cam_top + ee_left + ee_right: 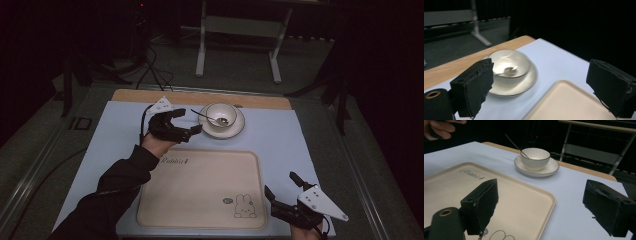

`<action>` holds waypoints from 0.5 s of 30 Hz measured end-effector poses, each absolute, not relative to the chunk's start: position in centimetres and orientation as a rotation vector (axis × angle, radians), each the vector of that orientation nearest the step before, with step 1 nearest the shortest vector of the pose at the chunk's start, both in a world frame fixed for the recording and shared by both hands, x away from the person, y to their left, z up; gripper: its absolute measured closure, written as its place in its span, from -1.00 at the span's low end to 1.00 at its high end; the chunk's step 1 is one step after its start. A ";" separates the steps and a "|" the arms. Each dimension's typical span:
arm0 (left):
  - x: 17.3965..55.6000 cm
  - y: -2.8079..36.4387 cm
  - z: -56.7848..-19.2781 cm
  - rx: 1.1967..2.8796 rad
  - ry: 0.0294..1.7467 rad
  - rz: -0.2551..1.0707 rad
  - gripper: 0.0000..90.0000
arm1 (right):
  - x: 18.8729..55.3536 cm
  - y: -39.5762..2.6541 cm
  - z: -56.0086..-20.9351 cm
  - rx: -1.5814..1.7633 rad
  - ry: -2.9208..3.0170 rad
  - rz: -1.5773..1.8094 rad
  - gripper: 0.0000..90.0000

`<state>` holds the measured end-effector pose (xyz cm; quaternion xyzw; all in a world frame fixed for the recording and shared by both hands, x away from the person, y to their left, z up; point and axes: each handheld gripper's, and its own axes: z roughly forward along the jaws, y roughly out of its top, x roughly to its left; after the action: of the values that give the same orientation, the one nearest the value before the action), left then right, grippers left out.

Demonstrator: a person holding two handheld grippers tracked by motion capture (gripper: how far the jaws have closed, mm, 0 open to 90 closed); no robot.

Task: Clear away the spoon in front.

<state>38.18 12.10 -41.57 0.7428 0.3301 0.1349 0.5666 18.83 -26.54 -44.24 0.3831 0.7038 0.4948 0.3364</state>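
While your left gripper (189,121) hovers just left of the one bowl (221,114), jaws spread and empty, your right gripper (281,191) waits well apart from it, also spread; one saucer (239,129), one spoon (209,117), one tray (200,190).

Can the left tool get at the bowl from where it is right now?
Probably yes. The left tool hangs open just beside the bowl, which sits on its saucer with a spoon inside. Nothing lies between them, though the spoon handle leans toward that side.

A bowl (221,116) (spoon (206,116) inside) sits on a saucer (239,128) behind the tray (200,192).
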 end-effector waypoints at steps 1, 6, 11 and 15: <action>38.5 11.9 -42.0 1.756 0.801 0.323 -0.80 | 18.9 -26.5 -44.3 0.999 1.836 1.293 -0.71; 40.2 11.9 -44.3 1.769 0.917 0.327 -0.77 | 18.8 -26.4 -44.3 0.999 1.847 1.283 -0.71; 41.7 12.0 -46.1 1.730 1.026 0.308 -0.67 | 18.9 -26.4 -44.3 0.999 1.852 1.284 -0.71; 42.4 11.8 -46.7 1.698 1.080 0.306 -0.53 | 18.9 -26.4 -44.3 0.997 1.854 1.285 -0.71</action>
<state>42.44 11.80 -46.74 0.7099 0.4515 0.1280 0.5252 18.86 -26.43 -44.31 0.3816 0.7093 0.4915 0.3312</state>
